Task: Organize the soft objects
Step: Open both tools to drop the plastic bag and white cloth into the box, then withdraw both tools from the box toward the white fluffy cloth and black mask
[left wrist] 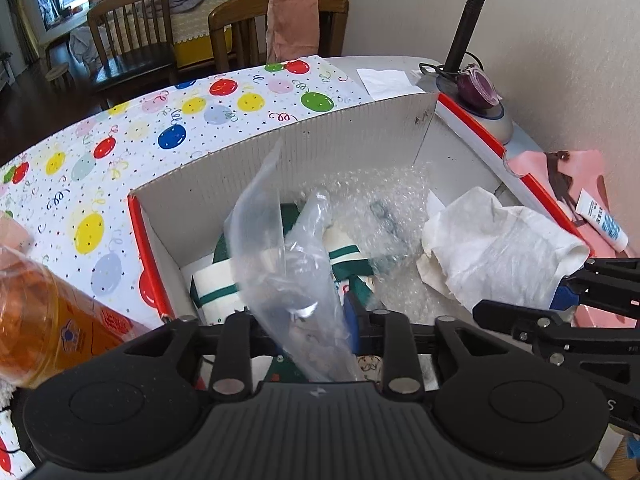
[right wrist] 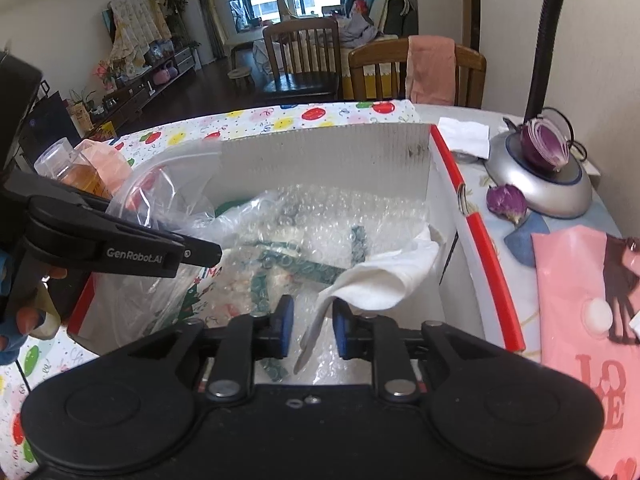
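A white cardboard box with red edges (left wrist: 352, 128) (right wrist: 320, 148) stands on the table and holds bubble wrap (left wrist: 384, 200) (right wrist: 320, 216), green-and-white socks (left wrist: 216, 284) and a white cloth (left wrist: 492, 240) (right wrist: 384, 276). My left gripper (left wrist: 304, 320) is over the box's near edge and is shut on a clear plastic bag (left wrist: 288, 264) (right wrist: 160, 200) that stands up between its fingers. My right gripper (right wrist: 312, 324) is open over the box, and a corner of the white cloth hangs between its blue pads without being pinched. It also shows in the left wrist view (left wrist: 568, 296).
A balloon-print tablecloth (left wrist: 160, 128) covers the table. An orange bottle (left wrist: 44, 320) lies left of the box. A desk lamp base (right wrist: 548, 184) with a cut red onion (right wrist: 544, 148), a pink bag (right wrist: 588, 312) and a small tube (left wrist: 604, 220) lie to the right. Wooden chairs (right wrist: 304, 56) stand behind.
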`<state>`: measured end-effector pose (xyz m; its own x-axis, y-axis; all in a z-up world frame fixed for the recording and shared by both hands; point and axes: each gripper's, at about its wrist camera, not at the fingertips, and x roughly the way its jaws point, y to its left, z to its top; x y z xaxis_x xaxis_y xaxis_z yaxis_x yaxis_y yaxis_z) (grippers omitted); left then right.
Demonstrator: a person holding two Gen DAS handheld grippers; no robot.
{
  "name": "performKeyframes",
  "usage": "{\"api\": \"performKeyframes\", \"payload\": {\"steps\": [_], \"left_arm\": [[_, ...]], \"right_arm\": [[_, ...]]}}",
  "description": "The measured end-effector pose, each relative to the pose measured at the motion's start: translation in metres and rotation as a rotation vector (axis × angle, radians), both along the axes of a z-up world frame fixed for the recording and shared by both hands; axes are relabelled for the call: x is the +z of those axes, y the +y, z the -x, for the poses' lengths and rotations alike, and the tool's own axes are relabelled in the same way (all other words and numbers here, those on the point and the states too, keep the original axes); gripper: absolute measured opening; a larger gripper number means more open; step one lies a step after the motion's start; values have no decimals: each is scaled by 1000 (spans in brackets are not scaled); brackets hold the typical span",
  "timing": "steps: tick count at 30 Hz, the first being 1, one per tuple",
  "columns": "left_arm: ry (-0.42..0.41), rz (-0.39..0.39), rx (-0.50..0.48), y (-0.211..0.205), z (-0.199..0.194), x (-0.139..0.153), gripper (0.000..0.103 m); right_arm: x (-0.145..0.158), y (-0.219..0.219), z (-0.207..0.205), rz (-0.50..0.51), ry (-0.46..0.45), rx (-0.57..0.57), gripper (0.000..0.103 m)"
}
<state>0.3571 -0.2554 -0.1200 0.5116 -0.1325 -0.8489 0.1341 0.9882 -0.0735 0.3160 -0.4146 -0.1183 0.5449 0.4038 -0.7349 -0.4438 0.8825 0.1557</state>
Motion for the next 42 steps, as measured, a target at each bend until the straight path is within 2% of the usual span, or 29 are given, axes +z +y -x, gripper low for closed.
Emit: {"api": "performKeyframes", "payload": {"steps": [1, 3, 4, 7, 12, 27, 31, 33, 36, 41, 42], "left_arm": [[3, 6, 3, 1, 1, 1, 41], [4, 17, 4, 2, 2, 2, 70], [-2, 21, 4, 2, 4, 3, 72], [-41, 18, 3, 2, 10, 9, 73], [-59, 26, -17, 1, 18, 18, 73], [-165, 112, -70, 15, 70, 66, 73], [-212, 118, -80, 24, 88, 80, 76], [-231, 130, -79, 31, 98, 86, 78], [-269, 135, -82, 43, 113, 96, 79], [-304, 154, -56, 71, 134, 104, 81], [-315, 154, -45, 78, 139, 105, 84]], "right_arm": [[0, -1, 0, -5, 5, -3, 28], [2, -3, 0, -4, 6, -10, 35], [2, -3, 0, -4, 6, -11, 36], [5, -5, 3, 1, 10, -19, 44], [14, -10, 10, -2, 7, -28, 58], [62, -13, 50, -58, -83, -56, 74], [75, -6, 63, -69, -119, -53, 80], [82, 1, 71, -66, -148, -34, 89], [92, 13, 85, -57, -199, -10, 95], [103, 35, 102, -85, -238, 25, 102], [105, 41, 105, -88, -244, 33, 102]]}}
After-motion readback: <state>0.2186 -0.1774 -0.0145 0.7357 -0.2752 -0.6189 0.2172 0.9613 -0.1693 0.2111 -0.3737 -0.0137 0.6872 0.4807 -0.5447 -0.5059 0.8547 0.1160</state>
